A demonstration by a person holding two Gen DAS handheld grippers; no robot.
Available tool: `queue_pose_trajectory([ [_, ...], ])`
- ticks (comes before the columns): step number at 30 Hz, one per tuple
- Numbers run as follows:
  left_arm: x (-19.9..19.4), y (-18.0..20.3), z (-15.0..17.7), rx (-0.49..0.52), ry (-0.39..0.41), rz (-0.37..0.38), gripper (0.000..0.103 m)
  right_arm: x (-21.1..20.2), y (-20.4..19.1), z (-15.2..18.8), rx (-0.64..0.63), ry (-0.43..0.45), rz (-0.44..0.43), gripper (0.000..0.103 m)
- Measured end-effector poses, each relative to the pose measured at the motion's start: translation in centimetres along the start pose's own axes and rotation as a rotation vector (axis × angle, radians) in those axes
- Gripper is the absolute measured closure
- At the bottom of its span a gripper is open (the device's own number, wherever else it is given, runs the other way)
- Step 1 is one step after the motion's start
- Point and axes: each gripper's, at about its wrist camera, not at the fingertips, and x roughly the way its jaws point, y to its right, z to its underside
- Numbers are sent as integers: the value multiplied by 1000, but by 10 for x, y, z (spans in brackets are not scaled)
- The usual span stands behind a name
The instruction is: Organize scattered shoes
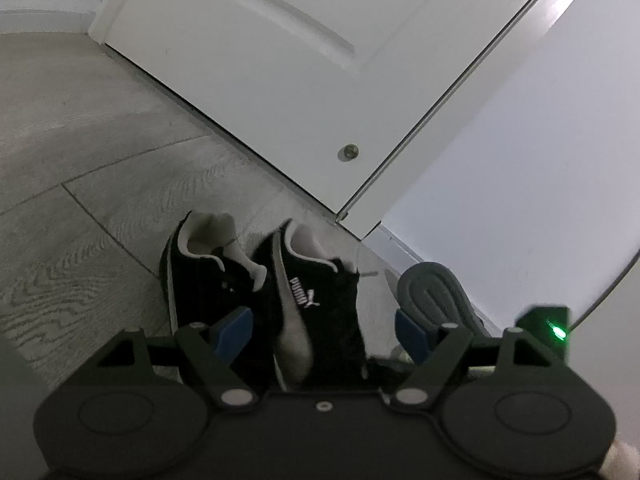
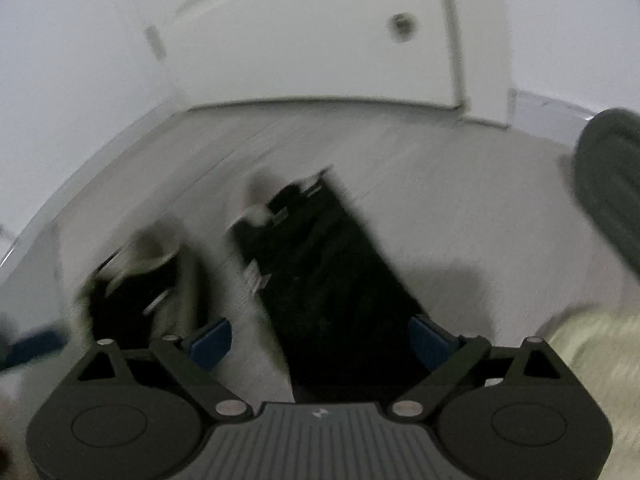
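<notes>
Item 1. Left black sneaker [image 1: 192, 264]: stands on the wood-grain floor [image 1: 80, 160] just beyond and outside the left pad of the left gripper [image 1: 324, 334], heel collar toward the white door [image 1: 260, 60]. It lies parallel to its mate, which reads as a pair being lined up along the wall side.

Item 2. Right black sneaker [image 1: 316, 304] (white stripe and lettering on its flank): sits between the left gripper's fingers [image 1: 234, 330], which are spread wide. Whether the pads press its sides cannot be told; a gap shows at the left pad, so this reads as straddling, not gripping.

Item 3. Grey shoe sole [image 1: 432, 292]: tipped up against the baseboard, just beyond the right pad. Probably still to be sorted.

Item 4. Right gripper [image 2: 320, 340]: fingers spread wide, nothing pinched. A black sneaker [image 2: 320, 272] lies between and ahead of its pads, apparently untouched (the view is blurred). A second black shoe [image 2: 136, 280] lies outside its left pad; the grey sole [image 2: 612, 184] is well off to the right.

Judgement: the pair is nearly aligned; the wide spread suits straddling a shoe's width.
</notes>
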Motion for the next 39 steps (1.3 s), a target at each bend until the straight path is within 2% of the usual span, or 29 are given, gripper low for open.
queue_pose_trajectory([
  [2, -6, 1, -3, 2, 27, -14, 24, -14, -12, 10, 27, 23, -47, 10],
  [4, -13, 3, -8, 18, 58, -36, 24, -24, -18, 10, 9, 122, 29, 9],
  [6, -22, 8, -18, 49, 89, -46, 24, -18, -25, 5, -66, 163, 161, 9],
  [7, -26, 9, -24, 67, 100, -44, 24, -13, -26, 3, -92, 157, 190, 9],
  [9, -33, 12, -36, 126, 128, -55, 24, 4, -26, -2, -134, 67, 160, 9],
  [12, -44, 12, -50, 213, 180, -100, 24, 23, -30, 7, -132, -8, 159, 15],
  [15, -52, 1, -59, 268, 228, -156, 24, 26, -41, 22, -66, 22, 191, 20],
  [17, -54, -16, -63, 218, 243, -207, 24, 21, -53, 31, -23, 17, 220, 21],
  [20, -59, -33, -67, 134, 271, -225, 24, 21, -67, 39, -31, -5, 216, 21],
  [21, -60, -36, -67, 122, 278, -229, 24, 16, -71, 43, -29, -5, 239, 22],
  [24, -59, -42, -68, 85, 281, -224, 24, -10, -89, 53, -18, 169, 352, 18],
  [25, -57, -42, -67, 80, 273, -219, 24, -23, -102, 58, -32, 281, 382, 11],
  [26, -55, -40, -67, 86, 264, -217, 24, -26, -112, 59, -43, 325, 361, 7],
  [29, -51, -35, -67, 112, 248, -233, 24, -12, -141, 58, -130, 312, 213, 6],
  [31, -50, -39, -68, 92, 236, -252, 24, 3, -152, 56, -168, 287, 195, 6],
  [35, -44, -56, -71, -20, 208, -280, 24, 52, -174, 51, -242, 209, 230, 6],
  [39, -41, -57, -71, -31, 204, -270, 24, 87, -180, 38, -255, 134, 283, 6],
])
